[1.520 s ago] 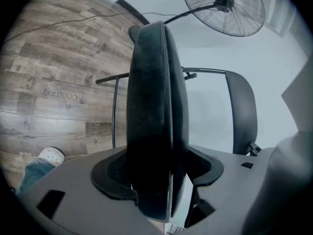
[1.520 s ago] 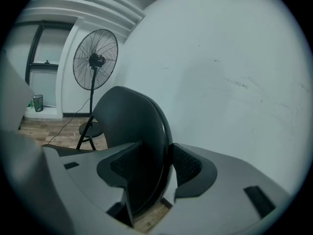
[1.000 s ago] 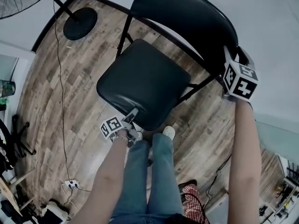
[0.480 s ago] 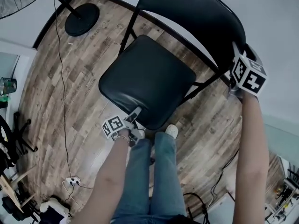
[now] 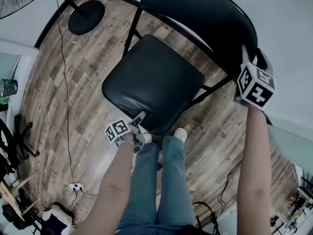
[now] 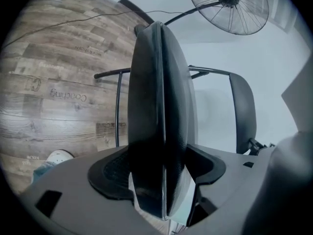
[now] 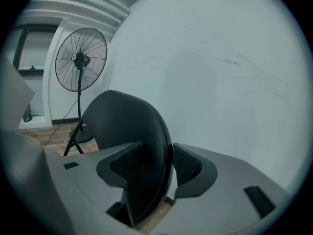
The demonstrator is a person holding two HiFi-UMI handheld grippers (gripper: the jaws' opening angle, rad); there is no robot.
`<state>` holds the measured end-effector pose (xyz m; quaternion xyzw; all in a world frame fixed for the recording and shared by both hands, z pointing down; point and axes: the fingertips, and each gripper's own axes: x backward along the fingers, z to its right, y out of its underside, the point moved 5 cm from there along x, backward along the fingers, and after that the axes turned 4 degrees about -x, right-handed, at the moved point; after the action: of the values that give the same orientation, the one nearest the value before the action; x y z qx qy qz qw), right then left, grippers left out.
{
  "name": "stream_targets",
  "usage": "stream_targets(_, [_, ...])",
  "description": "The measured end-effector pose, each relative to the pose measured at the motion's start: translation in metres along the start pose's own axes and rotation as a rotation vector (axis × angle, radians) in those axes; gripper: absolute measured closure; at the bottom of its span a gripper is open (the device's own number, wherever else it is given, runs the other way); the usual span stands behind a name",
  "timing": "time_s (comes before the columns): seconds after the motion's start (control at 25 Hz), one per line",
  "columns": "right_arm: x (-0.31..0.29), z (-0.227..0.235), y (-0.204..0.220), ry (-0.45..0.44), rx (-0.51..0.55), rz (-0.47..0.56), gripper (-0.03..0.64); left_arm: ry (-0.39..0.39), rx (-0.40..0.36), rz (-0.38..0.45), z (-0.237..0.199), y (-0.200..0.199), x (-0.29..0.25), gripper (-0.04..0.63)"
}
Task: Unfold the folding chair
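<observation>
Kept right claw [image 5: 246, 62] clenched on backrest [image 5: 200, 13]; started easing left claw [image 5: 137, 120] open around seat [image 5: 151, 82] edge, apparently finishing the unfolding.

Left claw [image 5: 139, 118] opening slightly — seat [image 5: 154, 80] edge between its jaws.

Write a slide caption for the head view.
Left gripper, jaws opening, on chair seat; right gripper clamps backrest.
</observation>
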<state>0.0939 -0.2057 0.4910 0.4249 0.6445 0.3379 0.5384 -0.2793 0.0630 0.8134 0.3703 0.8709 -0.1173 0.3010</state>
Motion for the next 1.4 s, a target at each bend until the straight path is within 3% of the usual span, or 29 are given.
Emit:
stream_targets(0.52, [0.032, -0.024, 0.009, 0.041, 0.014, 0.005, 0.407, -0.147, -0.02, 0.005, -0.025, 0.003, 0.011, 0.259])
stream_targets(0.8, [0.065, -0.051, 0.025, 0.083, 0.044, 0.05, 0.407, -0.396, -0.123, -0.042, -0.042, 0.003, 0.023, 0.278])
stream_targets(1.24, [0.066, -0.052, 0.03, 0.13, 0.061, 0.056, 0.408, -0.467, -0.24, -0.076, -0.028, 0.0, 0.028, 0.279])
stream_targets(1.4, [0.065, -0.052, 0.029, 0.113, 0.038, 0.022, 0.41, -0.444, -0.233, -0.061, -0.011, -0.001, 0.034, 0.262])
